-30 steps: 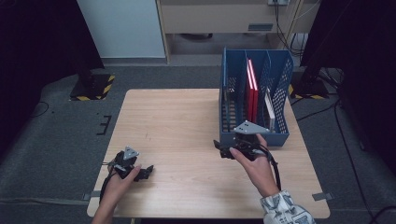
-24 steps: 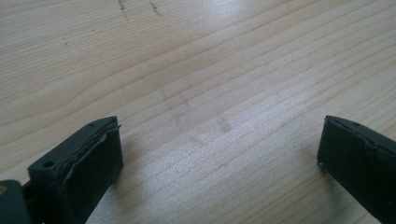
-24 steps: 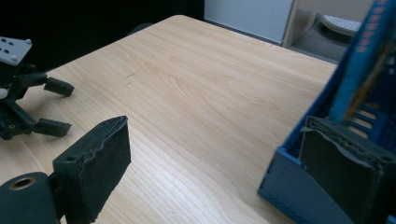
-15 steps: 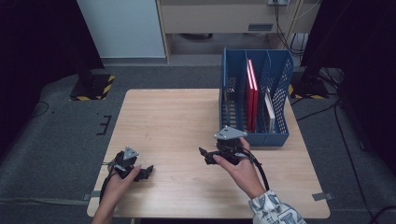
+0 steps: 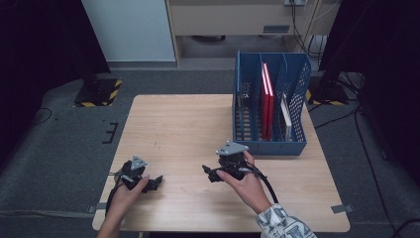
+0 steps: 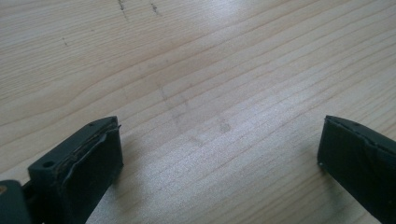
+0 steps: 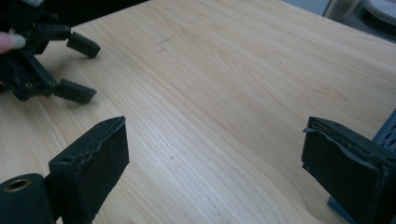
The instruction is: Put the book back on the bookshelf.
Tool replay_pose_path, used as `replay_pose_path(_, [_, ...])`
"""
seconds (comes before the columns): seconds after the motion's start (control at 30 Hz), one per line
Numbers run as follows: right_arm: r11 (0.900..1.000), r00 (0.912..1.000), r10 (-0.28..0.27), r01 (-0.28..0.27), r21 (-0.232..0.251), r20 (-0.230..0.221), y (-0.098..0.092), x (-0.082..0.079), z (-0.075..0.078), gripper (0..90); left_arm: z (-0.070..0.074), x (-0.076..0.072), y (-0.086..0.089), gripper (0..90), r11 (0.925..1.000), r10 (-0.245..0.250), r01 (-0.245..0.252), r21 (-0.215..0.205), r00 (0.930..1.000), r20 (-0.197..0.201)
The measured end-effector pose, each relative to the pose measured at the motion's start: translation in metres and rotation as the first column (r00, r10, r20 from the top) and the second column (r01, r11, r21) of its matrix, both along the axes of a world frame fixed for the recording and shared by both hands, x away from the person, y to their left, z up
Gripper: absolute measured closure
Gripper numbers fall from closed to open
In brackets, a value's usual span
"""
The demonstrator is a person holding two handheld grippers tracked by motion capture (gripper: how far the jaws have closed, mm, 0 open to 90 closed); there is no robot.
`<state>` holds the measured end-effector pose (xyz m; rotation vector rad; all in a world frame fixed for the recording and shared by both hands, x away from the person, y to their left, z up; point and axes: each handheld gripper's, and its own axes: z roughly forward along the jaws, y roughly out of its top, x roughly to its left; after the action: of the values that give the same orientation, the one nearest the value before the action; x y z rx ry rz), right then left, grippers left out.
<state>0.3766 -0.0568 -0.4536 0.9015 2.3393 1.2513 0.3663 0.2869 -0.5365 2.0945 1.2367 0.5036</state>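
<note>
A blue file rack (image 5: 270, 144) stands at the table's (image 5: 178, 124) far right, its long axis running away from the person, with red books (image 5: 267, 99) upright inside. The right gripper (image 5: 210, 173), near its front corner, and the left gripper (image 5: 154, 182), at the near left, both gape wide, holding nothing. What else is in the rack is hard to make out.

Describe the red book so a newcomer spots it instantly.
Look at the wooden table, far right side, where a blue mesh file rack stands. The red book stands upright in its middle slot, taller and brighter than the small white item one slot right.
</note>
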Motion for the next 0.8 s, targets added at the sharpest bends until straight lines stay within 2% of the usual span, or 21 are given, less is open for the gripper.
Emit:
replay_pose_path(0.13, [1.0, 0.9999, 0.006, -0.007, -0.026, -0.015, 0.003, -0.002, -0.009, 9.8, 0.0, 0.0, 0.0, 0.0, 1.0, 0.0, 0.0, 0.0, 1.0, 0.0])
replay_pose_path(0.2, [1.0, 0.9996, -0.025, 0.025, -0.012, -0.011, 0.003, -0.003, -0.014, 11.8, 0.0, 0.0, 0.0, 0.0, 1.0, 0.0, 0.0, 0.0, 1.0, 0.0])
replay_pose_path(0.5, [0.998, 0.9962, -0.017, 0.012, -0.054, -0.085, 0.004, -0.003, -0.044, 10.4, 0.0, 0.0, 0.0, 0.0, 1.0, -0.001, 0.001, 0.0, 1.0, 0.0])
replay_pose_path(0.6, [0.998, 0.9939, -0.022, 0.016, -0.061, -0.108, 0.006, 0.0, -0.053, 9.5, 0.0, 0.0, 0.0, 0.0, 1.0, -0.001, 0.001, 0.0, 1.0, 0.0])
replay_pose_path(0.73, [0.997, 0.9931, -0.034, 0.027, -0.068, -0.112, 0.007, 0.004, -0.057, 9.4, 0.0, 0.0, 0.0, 0.0, 1.0, -0.001, 0.001, 0.0, 1.0, 0.0])
replay_pose_path(0.8, [0.997, 0.9913, -0.059, 0.052, -0.06, -0.117, 0.009, 0.012, -0.062, 9.4, 0.0, 0.0, 0.0, 0.0, 1.0, -0.002, 0.002, 0.001, 1.0, 0.0])
